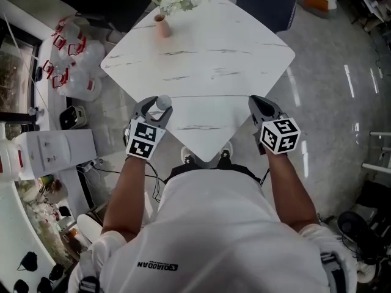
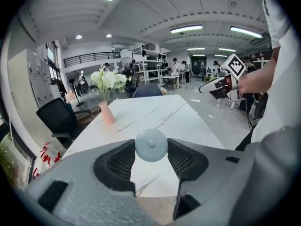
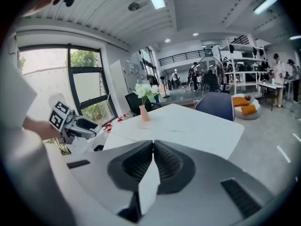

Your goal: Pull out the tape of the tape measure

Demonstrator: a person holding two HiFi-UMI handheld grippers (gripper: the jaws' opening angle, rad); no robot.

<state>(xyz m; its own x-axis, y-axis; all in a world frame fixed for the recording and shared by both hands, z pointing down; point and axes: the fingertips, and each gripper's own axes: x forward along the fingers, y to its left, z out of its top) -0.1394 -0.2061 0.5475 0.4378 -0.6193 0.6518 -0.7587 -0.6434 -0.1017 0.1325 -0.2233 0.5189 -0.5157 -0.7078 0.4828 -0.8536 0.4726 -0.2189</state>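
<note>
Between the jaws of my left gripper sits the small, round, pale grey-blue tape measure. The ribbed black pads pinch it from both sides. I hold it over the near left edge of the white marble-patterned table. My right gripper has its jaws pressed together on nothing and is well apart from the tape measure, over the near right edge. A pink vase of white flowers stands near the table's far corner.

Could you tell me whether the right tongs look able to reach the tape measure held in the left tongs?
Probably yes: the tape measure is clamped in the left tongs, and nothing stands between it and the right tongs over the table; those are shut and must open first.
</note>
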